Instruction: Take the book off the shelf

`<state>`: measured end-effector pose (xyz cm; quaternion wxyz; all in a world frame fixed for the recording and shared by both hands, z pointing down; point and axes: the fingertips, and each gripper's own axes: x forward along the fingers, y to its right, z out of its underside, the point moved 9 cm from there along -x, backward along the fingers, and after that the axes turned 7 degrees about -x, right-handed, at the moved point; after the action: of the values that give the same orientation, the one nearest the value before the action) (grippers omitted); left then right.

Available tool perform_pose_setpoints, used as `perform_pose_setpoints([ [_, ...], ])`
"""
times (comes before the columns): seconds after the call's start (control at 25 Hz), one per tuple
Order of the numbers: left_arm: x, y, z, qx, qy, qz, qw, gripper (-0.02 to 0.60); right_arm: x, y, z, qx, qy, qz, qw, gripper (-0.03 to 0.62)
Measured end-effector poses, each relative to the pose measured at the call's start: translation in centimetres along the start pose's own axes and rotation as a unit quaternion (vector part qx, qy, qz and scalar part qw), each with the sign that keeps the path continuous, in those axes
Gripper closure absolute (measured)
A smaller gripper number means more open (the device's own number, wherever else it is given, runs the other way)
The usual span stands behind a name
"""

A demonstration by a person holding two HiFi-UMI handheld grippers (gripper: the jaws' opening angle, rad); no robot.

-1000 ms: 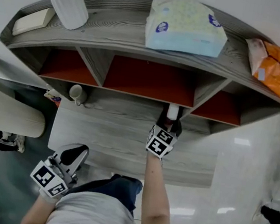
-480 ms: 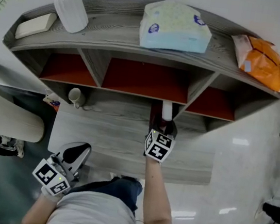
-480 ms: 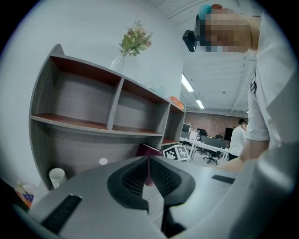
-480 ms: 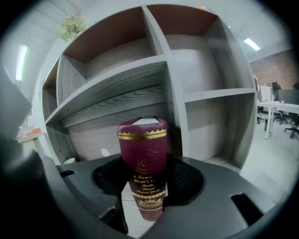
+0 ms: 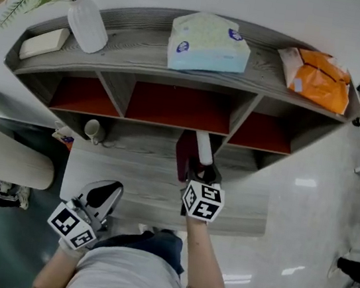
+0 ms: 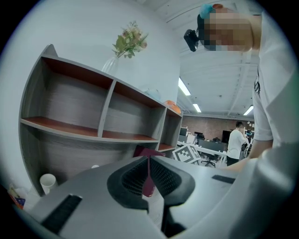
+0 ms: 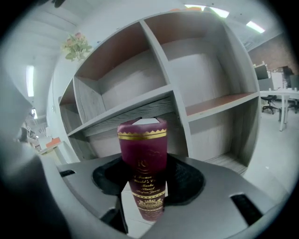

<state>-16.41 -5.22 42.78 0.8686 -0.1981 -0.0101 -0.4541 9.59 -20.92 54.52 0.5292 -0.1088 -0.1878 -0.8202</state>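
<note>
A maroon book (image 5: 184, 155) with gold lettering and white page edges sticks out from the grey shelf unit (image 5: 115, 83), below its middle compartment. My right gripper (image 5: 201, 173) is shut on the book's spine end. In the right gripper view the book (image 7: 143, 158) stands upright between the black pads, its far end in front of the shelf's board. My left gripper (image 5: 101, 196) hangs low at the left, shut and holding nothing. In the left gripper view its jaws (image 6: 148, 173) meet, and beyond them show the book (image 6: 150, 152) and the right gripper's marker cube (image 6: 189, 153).
On the shelf's top stand a white vase (image 5: 87, 25) with flowers, a flat white box (image 5: 44, 42), a pale tissue pack (image 5: 208, 43) and an orange bag (image 5: 317, 80). A paper cup (image 5: 93, 130) sits on the lower grey surface (image 5: 129, 172). A white cylinder (image 5: 4, 154) is at the left.
My right gripper has drawn back toward me with the book, which now shows its maroon cover outside the shelf. The left gripper has stayed in place.
</note>
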Motion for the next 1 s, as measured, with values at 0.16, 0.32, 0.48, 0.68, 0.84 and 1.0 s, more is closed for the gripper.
perform_pose_setpoints([
  [0.16,1.0,0.4,-0.5,-0.004,0.006,0.009,0.9999,0.563,-1.9,-0.5,-1.1,-0.002,-0.001,-0.023,1.000,0.387],
  [0.32,2.1,0.8,-1.0,-0.004,0.009,0.020,0.9998,0.563,-4.0,-0.7,-1.9,-0.005,-0.004,-0.031,1.000,0.387],
  [0.48,3.1,1.0,-1.4,-0.008,0.013,0.028,0.9995,0.563,-6.1,-0.7,-1.8,-0.009,-0.017,-0.038,0.999,0.387],
  [0.68,4.3,1.2,-1.8,-0.014,0.019,0.038,0.9990,0.563,-8.8,-0.9,-2.1,-0.011,-0.020,-0.045,0.999,0.387],
  [0.84,5.3,1.8,-1.9,-0.015,0.019,0.053,0.9983,0.563,-11.1,-0.9,-3.5,-0.012,-0.008,-0.049,0.999,0.387],
  [1.0,6.1,2.5,-2.4,-0.016,0.023,0.065,0.9975,0.563,-13.1,-0.8,-5.5,-0.018,0.007,-0.061,0.998,0.387],
])
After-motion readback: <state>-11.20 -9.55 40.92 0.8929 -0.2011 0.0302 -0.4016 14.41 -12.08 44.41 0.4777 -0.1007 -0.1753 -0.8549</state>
